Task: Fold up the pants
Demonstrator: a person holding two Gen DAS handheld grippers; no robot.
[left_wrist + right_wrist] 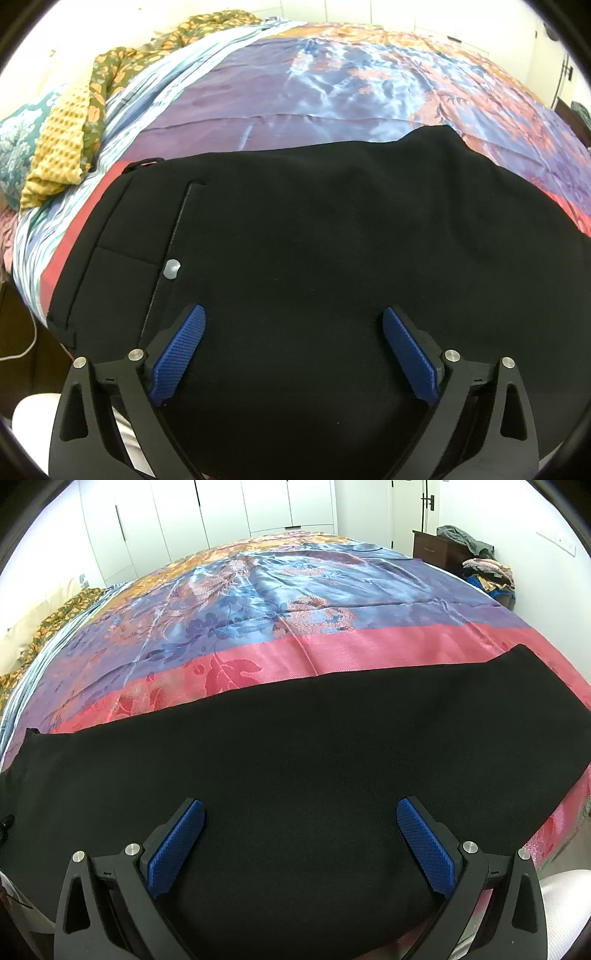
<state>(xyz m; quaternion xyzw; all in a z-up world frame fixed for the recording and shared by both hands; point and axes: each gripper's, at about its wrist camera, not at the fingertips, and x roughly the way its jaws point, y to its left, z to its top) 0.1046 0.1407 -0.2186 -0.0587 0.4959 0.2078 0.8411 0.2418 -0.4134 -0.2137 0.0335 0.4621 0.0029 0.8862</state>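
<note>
Fingers (408,354) of the left gripper (293,317), blue ribbed pads on black arms, spread wide and released, nothing between them; they hover over the black fabric pants (314,240). Right gripper (300,812) same state: blue-padded fingers (177,845) wide apart, grasping nothing, above the pants (295,746).

Pants lie flat on the satin floral bedspread (332,85), blue, purple and orange with a pink-red border (332,650), stretched sideways along the bed's near edge. Left wrist view shows the waist end: a small grey round button (171,268) on a vertical stitched seam, just beyond the left gripper's left pad, with pocket stitching left of the button. Right wrist view shows the leg part as a plain black band, its far edge lying on the pink-red border.

Beyond the pants on the far left of the bed, a crumpled olive and orange leaf-print cloth (122,66) with a yellow waffle-textured piece (62,147) beside it. Past the bed, white wardrobe doors (221,513); at the far right of the pants, a dark brown wooden cabinet (432,550) with a heap of clothes (484,568) next to it.
</note>
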